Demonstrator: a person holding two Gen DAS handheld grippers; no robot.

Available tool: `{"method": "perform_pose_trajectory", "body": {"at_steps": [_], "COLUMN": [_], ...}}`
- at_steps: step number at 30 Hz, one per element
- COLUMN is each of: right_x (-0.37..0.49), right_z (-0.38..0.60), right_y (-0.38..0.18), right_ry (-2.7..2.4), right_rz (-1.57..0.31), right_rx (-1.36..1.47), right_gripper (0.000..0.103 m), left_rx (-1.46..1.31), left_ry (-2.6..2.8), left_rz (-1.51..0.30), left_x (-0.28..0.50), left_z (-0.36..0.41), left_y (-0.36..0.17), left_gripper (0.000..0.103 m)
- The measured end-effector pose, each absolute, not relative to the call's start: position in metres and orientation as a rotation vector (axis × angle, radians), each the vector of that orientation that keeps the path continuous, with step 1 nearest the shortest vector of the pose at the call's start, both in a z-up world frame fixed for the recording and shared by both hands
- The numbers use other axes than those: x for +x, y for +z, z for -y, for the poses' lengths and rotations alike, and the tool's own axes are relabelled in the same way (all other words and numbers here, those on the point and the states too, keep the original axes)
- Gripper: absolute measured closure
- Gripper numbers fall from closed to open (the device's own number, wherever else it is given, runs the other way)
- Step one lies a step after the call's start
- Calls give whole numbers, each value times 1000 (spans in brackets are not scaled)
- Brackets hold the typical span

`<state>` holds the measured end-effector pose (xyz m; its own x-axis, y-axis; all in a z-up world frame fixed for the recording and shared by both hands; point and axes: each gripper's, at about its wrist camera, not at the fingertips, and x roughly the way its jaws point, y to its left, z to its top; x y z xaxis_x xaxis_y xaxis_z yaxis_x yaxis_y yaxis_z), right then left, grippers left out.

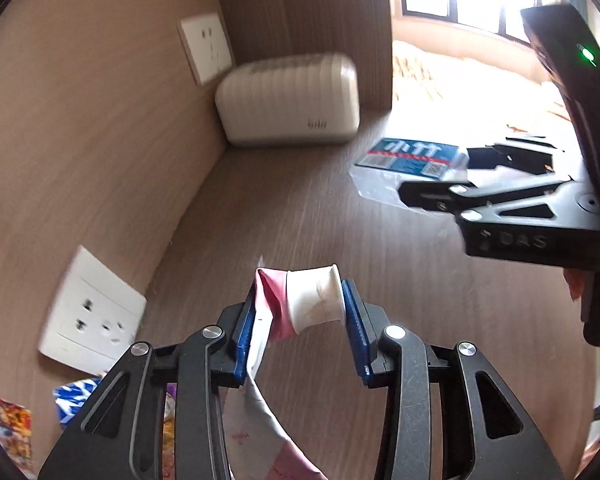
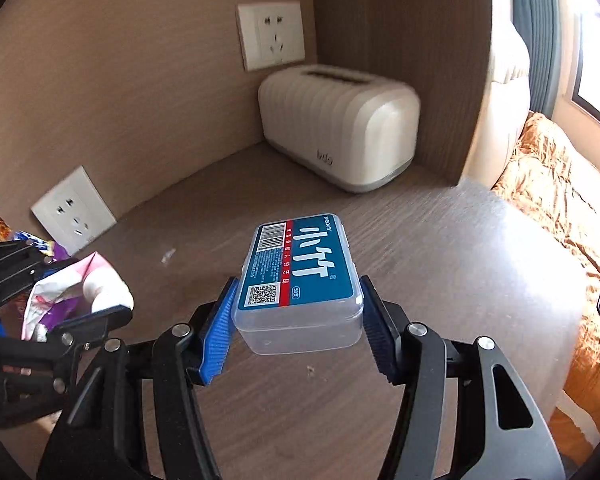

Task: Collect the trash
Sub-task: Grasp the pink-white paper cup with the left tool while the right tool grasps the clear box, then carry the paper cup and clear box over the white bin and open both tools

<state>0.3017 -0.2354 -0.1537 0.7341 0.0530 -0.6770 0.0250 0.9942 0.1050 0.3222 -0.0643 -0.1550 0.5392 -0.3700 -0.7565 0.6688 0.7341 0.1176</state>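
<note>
My left gripper (image 1: 300, 312) is shut on a crumpled white paper cup with a pink wrapper (image 1: 300, 304), held above the wooden desk (image 1: 300, 208). It also shows in the right wrist view (image 2: 96, 308) at the left, with the cup and wrapper (image 2: 100, 288) in it. My right gripper (image 2: 296, 312) is shut on a clear plastic box with a blue label (image 2: 296, 276), held a little above the desk (image 2: 460, 260). In the left wrist view the right gripper (image 1: 440, 188) and the box (image 1: 408, 156) are at the right.
A cream ribbed box (image 2: 336, 128) stands in the back corner. Two wall sockets (image 2: 270, 34) (image 2: 72, 210) are on the back panel. Colourful wrappers (image 1: 76, 396) lie at the far left. A bed with an orange cover (image 2: 560, 208) is beyond the desk's right edge.
</note>
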Motion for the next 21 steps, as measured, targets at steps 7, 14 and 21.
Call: {"method": "perform_pose_trajectory", "body": {"at_steps": [7, 14, 21], "right_x": [250, 187, 128], "right_z": [255, 288, 326], "right_y": [-109, -79, -75], "right_ry": [5, -48, -113], "right_rz": [-647, -590, -594], "right_rx": [133, 170, 201], "right_gripper": [44, 44, 44], "left_rx": [424, 428, 415], "left_ry": [-669, -714, -790], "left_rz": [-705, -633, -622], "left_x": [292, 241, 188], "left_z": [77, 110, 158], "left_y": [-108, -77, -66], "left_gripper": [65, 65, 65]}}
